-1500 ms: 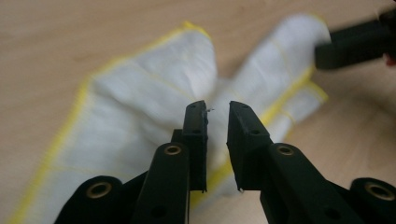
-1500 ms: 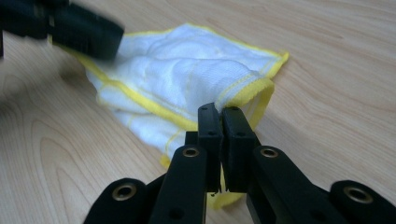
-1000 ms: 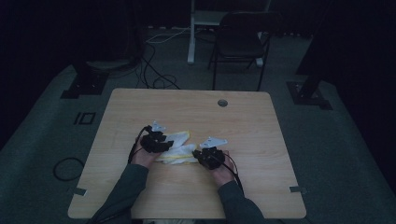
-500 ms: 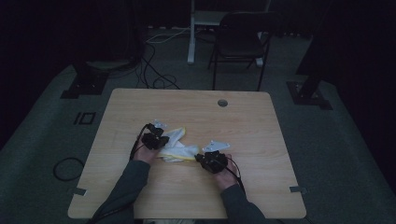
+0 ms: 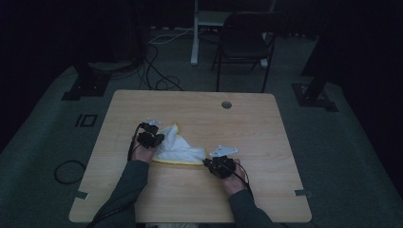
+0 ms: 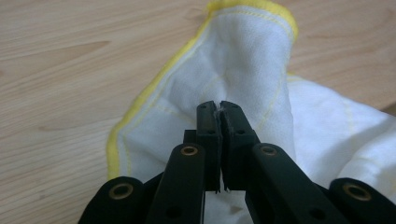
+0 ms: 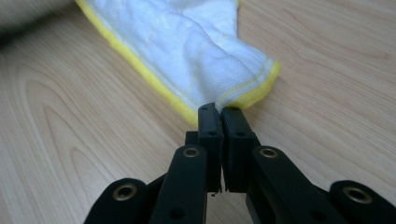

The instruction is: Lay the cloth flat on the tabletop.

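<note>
A white cloth (image 5: 178,146) with a yellow hem lies rumpled on the wooden table (image 5: 247,121), between the two hands. My left gripper (image 5: 159,139) sits at the cloth's left side; in the left gripper view its jaws are shut on a raised fold of the white cloth (image 6: 243,70), having just closed on it. My right gripper (image 5: 207,163) is at the cloth's near right corner. In the right gripper view its jaws pinch the yellow-hemmed corner of the cloth (image 7: 196,51), which stretches away from the fingertips.
A round cable hole (image 5: 226,104) is set in the table's far side. Beyond the table stand a black chair (image 5: 244,45) and a white post (image 5: 195,33), with cables on the dark floor. Bare wood lies right of the right hand.
The left gripper has moved left and away from the right one with the cloth, which is now drawn out wider between them. The right gripper has stayed put.
</note>
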`<state>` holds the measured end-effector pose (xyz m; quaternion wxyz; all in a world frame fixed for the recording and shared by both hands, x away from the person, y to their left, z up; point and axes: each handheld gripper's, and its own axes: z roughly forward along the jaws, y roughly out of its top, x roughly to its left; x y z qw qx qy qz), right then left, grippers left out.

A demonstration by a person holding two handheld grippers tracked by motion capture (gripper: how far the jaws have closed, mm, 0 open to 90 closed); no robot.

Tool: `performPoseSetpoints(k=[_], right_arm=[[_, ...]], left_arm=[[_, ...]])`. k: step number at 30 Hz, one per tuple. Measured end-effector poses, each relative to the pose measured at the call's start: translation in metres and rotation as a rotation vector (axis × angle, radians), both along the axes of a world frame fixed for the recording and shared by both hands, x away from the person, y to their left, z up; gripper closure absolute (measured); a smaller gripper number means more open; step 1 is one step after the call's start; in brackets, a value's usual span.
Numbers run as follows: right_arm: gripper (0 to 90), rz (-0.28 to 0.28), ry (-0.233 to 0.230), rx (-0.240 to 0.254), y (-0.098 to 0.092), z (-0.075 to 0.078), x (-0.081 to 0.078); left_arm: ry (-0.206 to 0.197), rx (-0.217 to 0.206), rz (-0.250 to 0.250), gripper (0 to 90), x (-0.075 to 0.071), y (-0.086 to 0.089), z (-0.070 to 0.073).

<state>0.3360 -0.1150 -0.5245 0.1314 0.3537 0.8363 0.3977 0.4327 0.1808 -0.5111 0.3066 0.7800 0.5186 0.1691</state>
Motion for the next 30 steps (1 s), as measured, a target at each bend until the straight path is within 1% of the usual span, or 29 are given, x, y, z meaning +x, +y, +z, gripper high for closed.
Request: performPoseSetpoints(k=[3, 4, 10, 12, 15, 16, 19, 23, 25, 27, 30], right_arm=[[88.1, -0.011, -0.003, -0.017, -0.006, -0.002, -0.001], [88.1, -0.015, -0.002, -0.020, -0.008, -0.002, -0.002], [88.0, -0.040, 0.010, -0.027, -0.023, -0.005, -0.006], [88.1, -0.049, 0.010, -0.026, -0.027, -0.004, -0.008], [88.0, -0.062, 0.004, -0.028, -0.035, -0.003, -0.011], [88.1, -0.069, 0.003, -0.029, -0.038, -0.003, -0.011], [88.0, -0.091, 0.006, -0.017, -0.047, -0.002, -0.013], [88.0, -0.106, 0.000, -0.012, -0.054, 0.000, -0.014], [87.9, -0.103, 0.004, -0.012, -0.055, 0.000, -0.016], [87.6, -0.091, 0.007, -0.020, -0.055, -0.001, -0.017], [87.0, -0.091, 0.014, -0.014, -0.057, -0.002, -0.018]], left_arm=[[0.003, -0.003, 0.022, 87.8, 0.001, 0.005, 0.001], [0.008, -0.002, 0.025, 87.9, 0.001, 0.006, 0.001], [0.007, -0.009, 0.035, 87.9, 0.003, 0.009, 0.000], [0.009, -0.018, 0.043, 87.9, 0.004, 0.011, 0.000], [0.008, -0.015, 0.056, 87.9, 0.004, 0.013, 0.000], [0.009, -0.020, 0.060, 87.9, 0.004, 0.014, 0.000], [0.009, -0.030, 0.060, 87.8, 0.003, 0.015, 0.000], [0.008, -0.035, 0.056, 87.7, 0.002, 0.013, 0.000], [-0.001, -0.029, 0.046, 85.6, 0.000, 0.010, 0.002], [-0.010, -0.040, 0.032, 80.1, -0.005, 0.010, 0.006], [-0.029, -0.066, 0.008, 78.7, -0.019, 0.010, 0.013]])
